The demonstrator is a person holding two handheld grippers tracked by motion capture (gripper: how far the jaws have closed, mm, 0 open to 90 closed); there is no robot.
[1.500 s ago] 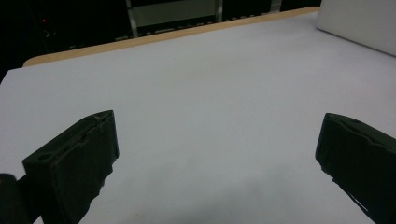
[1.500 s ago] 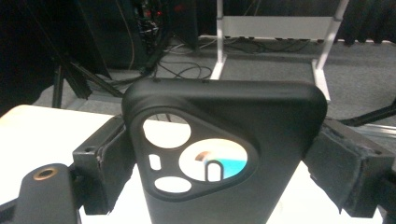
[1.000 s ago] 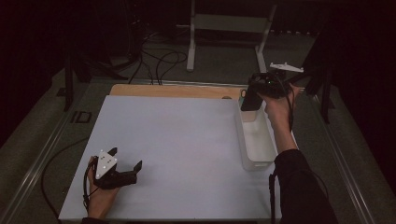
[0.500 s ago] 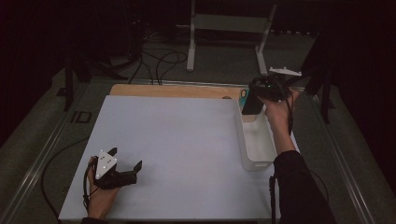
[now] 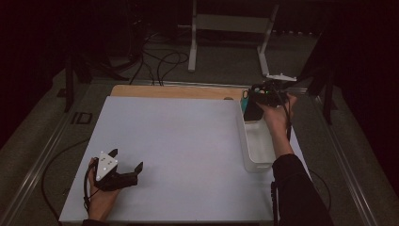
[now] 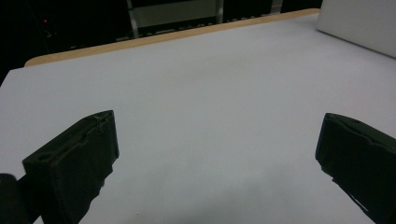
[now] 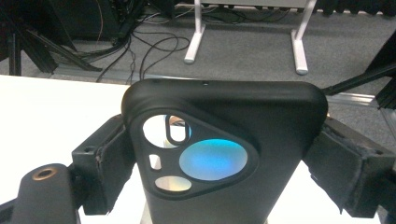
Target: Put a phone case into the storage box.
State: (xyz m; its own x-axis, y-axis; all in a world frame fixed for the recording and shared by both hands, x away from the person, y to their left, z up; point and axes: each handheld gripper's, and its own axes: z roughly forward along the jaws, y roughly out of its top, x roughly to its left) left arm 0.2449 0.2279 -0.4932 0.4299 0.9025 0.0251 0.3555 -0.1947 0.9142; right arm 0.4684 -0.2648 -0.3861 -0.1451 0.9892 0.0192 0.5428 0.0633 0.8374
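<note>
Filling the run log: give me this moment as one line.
right gripper: shut on black phone case, above white bin's far end | left gripper: open, resting on table

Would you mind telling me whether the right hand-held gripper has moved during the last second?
Barely: the right hand-held gripper holds the phone at the bin's far end throughout.

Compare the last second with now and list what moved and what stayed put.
The right hand-held gripper, shut on the black phone, shifted slightly toward the table's far edge, staying above the far end of the white bin. Nothing was picked up or released. The left hand-held gripper kept resting open on the white table at the near left, and the bin did not move.
</note>
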